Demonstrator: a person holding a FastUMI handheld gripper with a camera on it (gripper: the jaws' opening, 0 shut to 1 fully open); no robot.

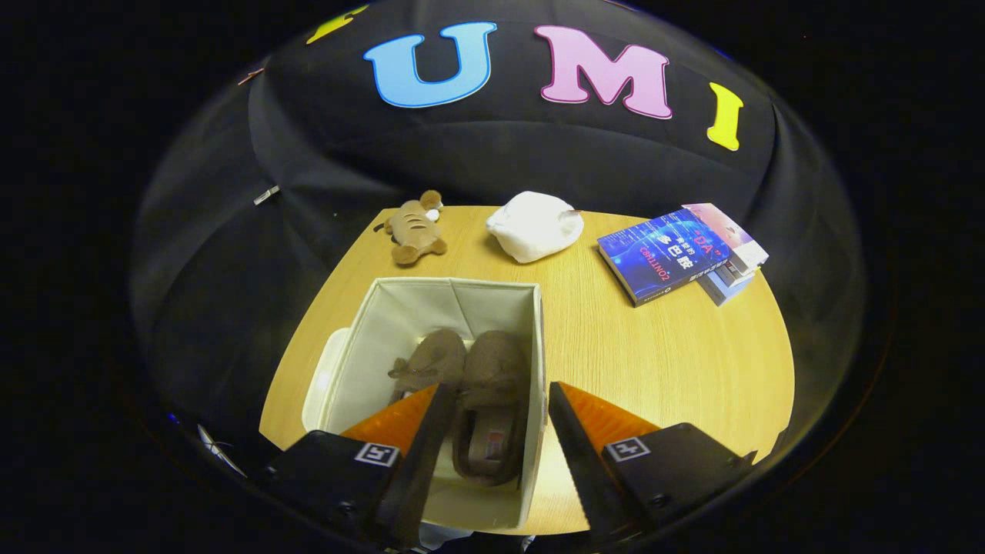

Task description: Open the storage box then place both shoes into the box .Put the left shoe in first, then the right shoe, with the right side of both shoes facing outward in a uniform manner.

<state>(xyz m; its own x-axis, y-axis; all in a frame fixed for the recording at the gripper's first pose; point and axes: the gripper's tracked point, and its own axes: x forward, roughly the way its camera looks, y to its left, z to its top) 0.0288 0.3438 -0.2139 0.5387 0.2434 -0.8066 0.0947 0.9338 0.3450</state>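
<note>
Two fingers of the gripper (492, 431) stand wide apart nearest the camera, holding nothing, poised above the storage box (400, 308). Between them, down inside the box, lies the right-hand shoe (492, 400), its opening turned up toward the camera and its toe pointing away. Just beside it, partly behind one finger, sits the other shoe (435, 362), toe also pointing away, the pair touching or nearly so along their sides.

Both shoes appear to be in, so the step in hand looks like release and withdrawal. To do it well, I would keep the fingers spread and lift straight up, clear of the soft fabric wall beside the nearer shoe, so that nothing snags and tips the pair out of line. A check that both shoes face the same way would be wise before leaving.

Which shoe is the left one I cannot tell from here. The heel of the farther shoe is hidden behind a finger, and the near wall of the box is cut off below. A pale flat piece (327, 377) beside the box may be its lid; too little shows to be sure.

Beyond the box, on the wooden table (662, 362), lie a plush toy (414, 228), a white bundle (535, 225) and stacked books (677, 250).
</note>
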